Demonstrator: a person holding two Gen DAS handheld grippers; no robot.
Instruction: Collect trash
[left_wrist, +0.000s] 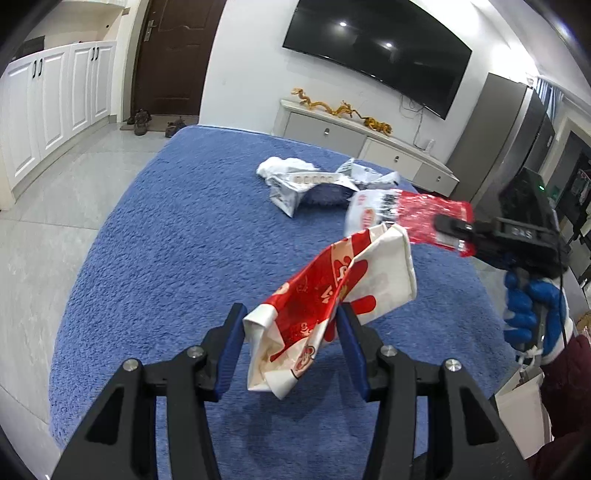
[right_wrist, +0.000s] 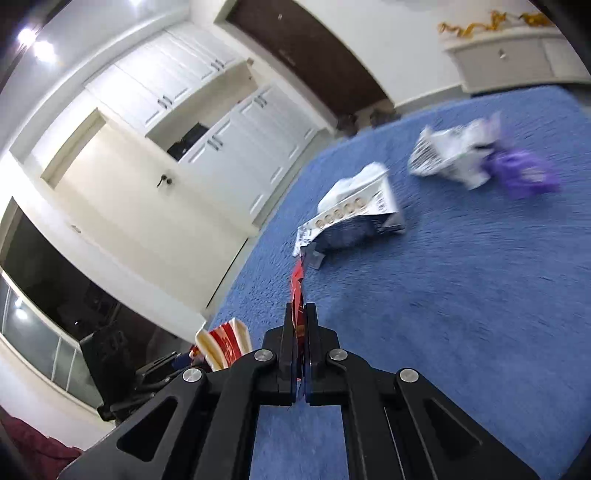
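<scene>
A crumpled red-and-white paper bag (left_wrist: 332, 295) hangs above the blue carpet (left_wrist: 166, 229), with my left gripper (left_wrist: 291, 314) shut on it between its blue pads. To the right, my right gripper (left_wrist: 448, 226) is shut on a red-and-white plastic wrapper (left_wrist: 417, 214), and a blue-gloved hand (left_wrist: 532, 306) holds that gripper. In the right wrist view the right gripper (right_wrist: 300, 308) pinches the thin red wrapper (right_wrist: 297, 284) edge-on. The paper bag (right_wrist: 225, 343) shows at its lower left.
More litter lies on the carpet: a white-and-dark wrapper pile (left_wrist: 306, 184), seen as a white-and-navy packet (right_wrist: 354, 218) and a white-and-purple wrapper (right_wrist: 476, 158). A low TV cabinet (left_wrist: 362, 140) stands behind. A white container (left_wrist: 521, 406) sits at the lower right.
</scene>
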